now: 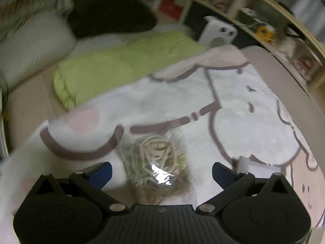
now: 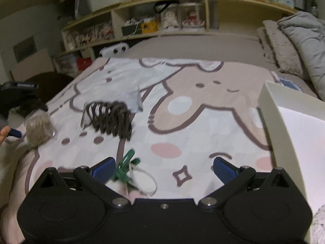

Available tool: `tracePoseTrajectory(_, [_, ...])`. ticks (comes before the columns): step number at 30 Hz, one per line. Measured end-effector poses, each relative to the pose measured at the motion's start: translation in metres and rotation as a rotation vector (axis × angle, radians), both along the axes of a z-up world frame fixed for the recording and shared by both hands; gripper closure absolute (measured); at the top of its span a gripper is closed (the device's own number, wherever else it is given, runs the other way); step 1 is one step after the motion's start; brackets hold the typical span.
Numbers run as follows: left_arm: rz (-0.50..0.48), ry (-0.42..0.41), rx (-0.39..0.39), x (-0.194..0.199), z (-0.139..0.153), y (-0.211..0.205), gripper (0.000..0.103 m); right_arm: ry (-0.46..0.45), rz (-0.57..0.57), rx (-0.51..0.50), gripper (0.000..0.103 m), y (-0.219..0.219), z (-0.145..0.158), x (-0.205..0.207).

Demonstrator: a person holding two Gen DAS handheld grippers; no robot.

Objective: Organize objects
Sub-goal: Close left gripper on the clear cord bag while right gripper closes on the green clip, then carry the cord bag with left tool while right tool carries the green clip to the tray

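Bedspread (image 2: 203, 122) with a cartoon print in pink, white and brown serves as the work surface in both wrist views.

Left wrist view, left to right: white pillow (image 1: 30, 46) and a dark cushion (image 1: 109, 14) at the far edge, then a lime-green cushion (image 1: 113, 67) lying on the bed. Left gripper (image 1: 161, 172) has its blue fingers wide apart, touching nothing. Between them lies a clear plastic bag of beige cord (image 1: 158, 158), flat on the bedspread; the frame is motion-blurred, so the contents may be twine or string. A white device (image 1: 218, 32) stands beyond the bed, before a shelf unit (image 1: 264, 30).

Right wrist view, left to right: the same bag of cord (image 2: 38, 130) sits at the left edge of the bedspread, just beside a blue fingertip (image 2: 15, 133) of the other gripper. Near the centre lies a bundle of dark brown cord (image 2: 110, 120), partly over a pale grey scrap (image 2: 132, 99). A green clip (image 2: 127, 166) with a white loop (image 2: 144, 181) attached lies just inside the left finger of the right gripper (image 2: 164, 169), whose fingers are spread and hold nothing. At the right edge stands a white open box (image 2: 272, 109), its wall resting on the bedspread.
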State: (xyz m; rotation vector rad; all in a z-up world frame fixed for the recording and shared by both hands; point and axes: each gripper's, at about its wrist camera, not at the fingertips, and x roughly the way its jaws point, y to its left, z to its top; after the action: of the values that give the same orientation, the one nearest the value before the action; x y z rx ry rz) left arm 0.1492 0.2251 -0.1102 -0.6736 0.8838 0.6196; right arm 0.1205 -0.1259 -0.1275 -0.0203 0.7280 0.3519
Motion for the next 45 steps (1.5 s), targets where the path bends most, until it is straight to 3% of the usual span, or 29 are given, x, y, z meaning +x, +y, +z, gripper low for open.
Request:
tracePoseTrajectory(3, [0.043,-0.029,-0.004,-0.001,-0.010,0.002,0.000,0.011,0.039,-0.019,0.002,0.005,-0.005,-0.002])
tracePoseTrajectory(10, [-0.039,-0.018,0.064,0.009,-0.013,-0.005,0.007,0.009,0.213,-0.020,0.023,0.021,-0.012,-0.008])
tracePoseTrajectory(14, [-0.169,0.002,0.087,0.016,-0.010,-0.013,0.021,-0.007,0.260,-0.025,0.039,0.029,-0.016,-0.008])
tracePoseTrajectory(19, [-0.340,0.015,0.038,0.022,-0.010,-0.029,0.026,-0.034,0.281,-0.026,0.058,0.031,-0.024,-0.002])
tracePoseTrajectory(23, [-0.529,0.056,0.075,0.027,-0.009,-0.058,0.027,-0.022,0.309,-0.037,0.082,0.029,-0.031,-0.003])
tracePoseTrajectory(26, [-0.627,0.072,0.109,0.026,-0.008,-0.077,0.027,-0.015,0.316,-0.037,0.089,0.028,-0.031,-0.004])
tracePoseTrajectory(33, [-0.857,0.123,0.189,0.014,-0.008,-0.109,0.027,0.046,0.290,-0.033,0.092,0.023,-0.018,-0.011])
tracePoseTrajectory(37, [-0.952,0.156,0.172,0.005,-0.009,-0.117,0.027,0.118,0.254,-0.010,0.093,0.014,-0.013,-0.017])
tracePoseTrajectory(45, [-0.854,0.194,0.180,0.002,-0.018,-0.124,0.022,0.134,0.301,-0.008,0.090,0.023,-0.013,-0.035])
